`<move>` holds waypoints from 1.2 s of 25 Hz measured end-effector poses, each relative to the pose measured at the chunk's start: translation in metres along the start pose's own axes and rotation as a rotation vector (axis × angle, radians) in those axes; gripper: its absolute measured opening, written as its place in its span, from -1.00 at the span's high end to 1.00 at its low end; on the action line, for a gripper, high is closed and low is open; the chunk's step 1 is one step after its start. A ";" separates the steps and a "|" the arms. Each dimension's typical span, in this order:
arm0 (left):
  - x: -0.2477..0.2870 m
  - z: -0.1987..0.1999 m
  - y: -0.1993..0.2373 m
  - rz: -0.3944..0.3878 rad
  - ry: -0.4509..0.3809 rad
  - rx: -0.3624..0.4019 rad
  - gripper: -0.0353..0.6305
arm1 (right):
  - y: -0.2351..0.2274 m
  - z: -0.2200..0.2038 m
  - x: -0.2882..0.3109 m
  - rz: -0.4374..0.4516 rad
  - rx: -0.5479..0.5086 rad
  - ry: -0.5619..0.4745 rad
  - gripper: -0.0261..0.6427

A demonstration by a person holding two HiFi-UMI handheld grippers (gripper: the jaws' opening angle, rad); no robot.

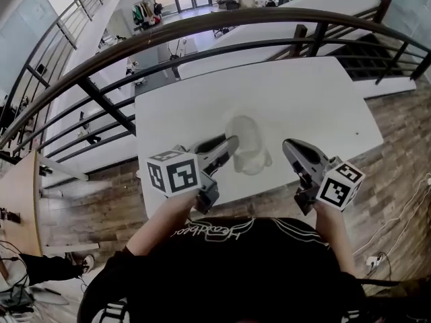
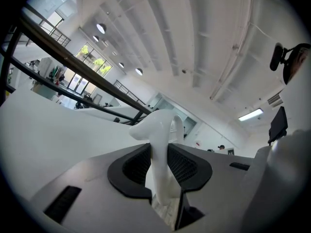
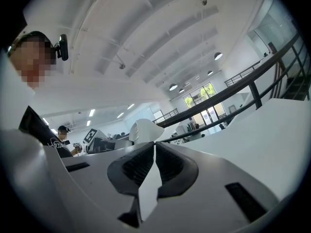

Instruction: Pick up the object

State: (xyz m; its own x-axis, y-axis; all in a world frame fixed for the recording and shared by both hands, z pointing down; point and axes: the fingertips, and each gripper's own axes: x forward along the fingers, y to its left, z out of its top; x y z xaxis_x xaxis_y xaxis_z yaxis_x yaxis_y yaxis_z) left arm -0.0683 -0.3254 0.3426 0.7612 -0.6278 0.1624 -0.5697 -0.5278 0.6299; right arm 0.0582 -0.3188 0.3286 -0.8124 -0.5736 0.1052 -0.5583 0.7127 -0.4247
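Note:
The object [image 1: 248, 145] is a pale, half-clear cup-like piece, held above the white table [image 1: 303, 93]. My left gripper [image 1: 231, 145] is shut on its edge. In the left gripper view a smooth white wall of the object [image 2: 159, 130] stands pinched between the two black pads of that gripper [image 2: 159, 155]. My right gripper [image 1: 291, 148] hovers just right of the object, apart from it. In the right gripper view its jaws [image 3: 154, 152] are shut with nothing between them, and the white object [image 3: 144, 130] shows beyond their tips.
A dark curved handrail [image 1: 202, 29] with slanted posts crosses behind the table, over a drop to a lower floor. Wood flooring [image 1: 397, 147] lies to the right. The person's black shirt [image 1: 229, 261] fills the bottom of the head view.

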 end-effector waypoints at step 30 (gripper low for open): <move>-0.020 -0.009 -0.050 -0.025 -0.004 0.062 0.55 | 0.032 0.004 -0.031 0.006 -0.084 0.007 0.87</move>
State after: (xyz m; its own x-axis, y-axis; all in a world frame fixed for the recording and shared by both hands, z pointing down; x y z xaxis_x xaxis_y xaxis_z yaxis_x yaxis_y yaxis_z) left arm -0.0522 -0.2809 0.3148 0.7739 -0.6167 0.1439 -0.5691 -0.5775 0.5853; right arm 0.0660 -0.2799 0.3078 -0.8166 -0.5668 0.1090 -0.5655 0.7477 -0.3481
